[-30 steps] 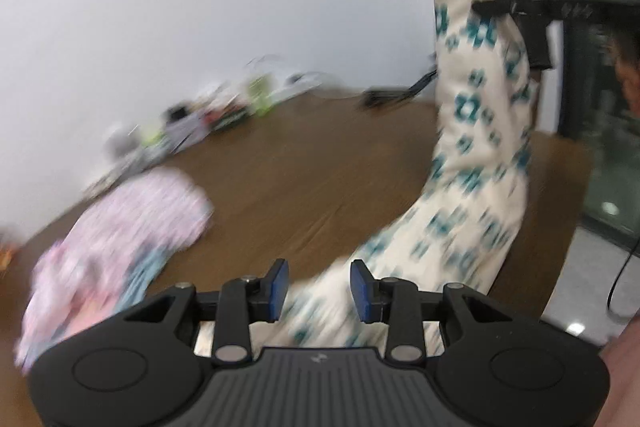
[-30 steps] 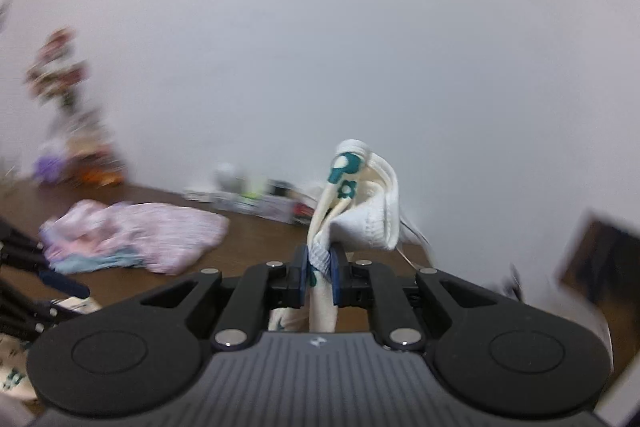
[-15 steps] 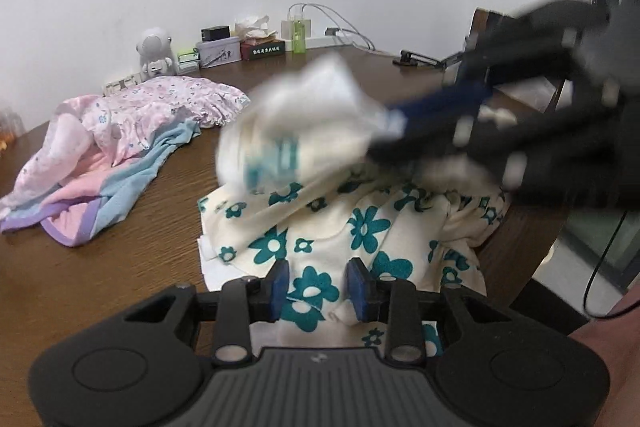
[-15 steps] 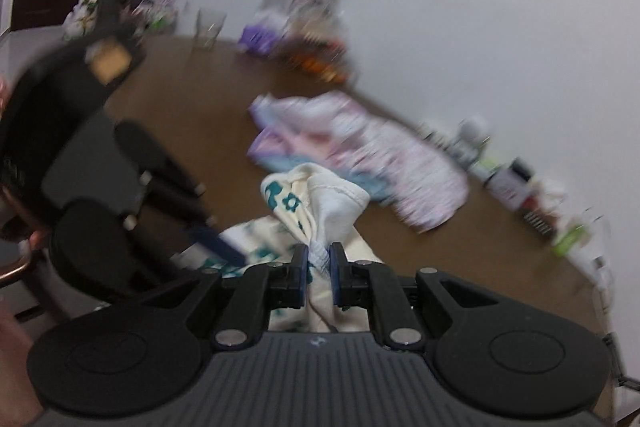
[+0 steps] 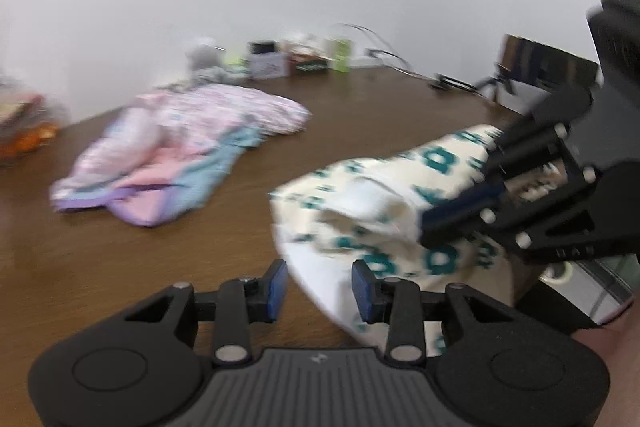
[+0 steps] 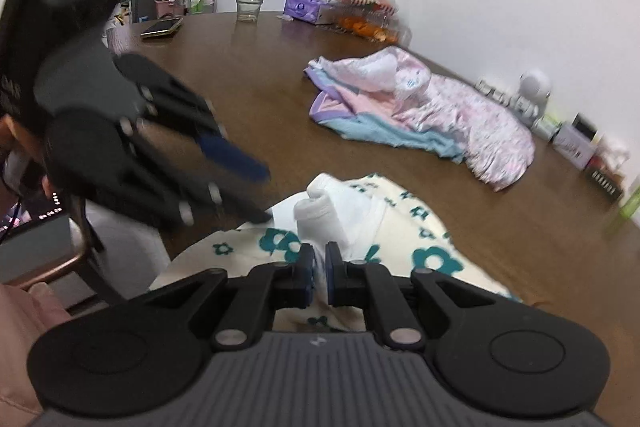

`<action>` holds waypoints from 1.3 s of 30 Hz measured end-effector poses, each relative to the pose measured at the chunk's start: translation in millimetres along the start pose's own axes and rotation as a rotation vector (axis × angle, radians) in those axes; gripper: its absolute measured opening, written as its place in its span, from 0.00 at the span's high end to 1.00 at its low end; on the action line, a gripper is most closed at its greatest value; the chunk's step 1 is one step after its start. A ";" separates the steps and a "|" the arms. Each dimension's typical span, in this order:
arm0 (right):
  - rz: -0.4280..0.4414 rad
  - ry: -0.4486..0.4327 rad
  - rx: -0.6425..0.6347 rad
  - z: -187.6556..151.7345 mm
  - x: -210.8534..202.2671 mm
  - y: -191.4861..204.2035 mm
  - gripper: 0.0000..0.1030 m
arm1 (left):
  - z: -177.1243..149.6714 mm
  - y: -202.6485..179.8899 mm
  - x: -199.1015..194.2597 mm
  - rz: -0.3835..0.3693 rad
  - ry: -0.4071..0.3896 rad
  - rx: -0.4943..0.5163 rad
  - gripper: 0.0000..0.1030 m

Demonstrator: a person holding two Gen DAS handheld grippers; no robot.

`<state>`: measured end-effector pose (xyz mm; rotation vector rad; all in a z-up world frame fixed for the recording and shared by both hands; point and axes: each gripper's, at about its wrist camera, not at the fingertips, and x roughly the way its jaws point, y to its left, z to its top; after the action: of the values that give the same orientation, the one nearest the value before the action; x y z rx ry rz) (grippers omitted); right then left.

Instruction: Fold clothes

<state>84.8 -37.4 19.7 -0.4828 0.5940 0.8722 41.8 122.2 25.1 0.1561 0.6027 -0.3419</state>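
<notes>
A cream garment with teal flowers [image 5: 384,211] lies bunched on the brown wooden table [image 5: 248,227], near its front edge. My right gripper [image 6: 320,273] is shut on a rolled white fold of this garment [image 6: 320,215]; in the left wrist view the same gripper [image 5: 424,229] comes in from the right, clamped on the cloth. My left gripper [image 5: 320,287] is open, and the garment's near edge lies in the wide gap between its fingers. In the right wrist view the left gripper [image 6: 260,193] is blurred, hovering over the garment's left edge.
A heap of pink, purple and light blue clothes [image 6: 420,115] sits farther back on the table. Along the wall stand small boxes [image 5: 268,65], a tissue box [image 6: 302,7], a glass [image 6: 250,1] and a phone [image 6: 162,27]. A chair [image 6: 80,255] stands at the table's edge.
The right gripper brought the flowered garment down from high in the air onto the table, still shut on it. The left gripper stayed open and shifted toward the garment's left edge.
</notes>
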 end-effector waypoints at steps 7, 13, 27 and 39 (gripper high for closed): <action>0.035 -0.109 0.063 4.3 -21.8 -9.7 0.85 | -1.9 -0.6 -13.1 0.010 -0.006 -0.004 0.63; -0.029 -0.140 0.136 2.1 -41.8 -40.6 0.73 | -0.2 -13.0 1.2 -0.040 0.003 0.011 0.63; 0.016 0.012 -0.056 -5.9 13.9 -17.3 0.92 | -7.2 -35.4 26.2 -0.092 0.084 0.060 0.64; -0.105 -0.173 0.315 -44.7 -52.1 -75.1 0.69 | 33.0 -37.6 6.6 -0.080 -0.030 0.088 0.63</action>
<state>107.5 -135.8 32.2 -0.1501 0.5302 0.6962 50.8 77.4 46.5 0.2118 0.5656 -0.4481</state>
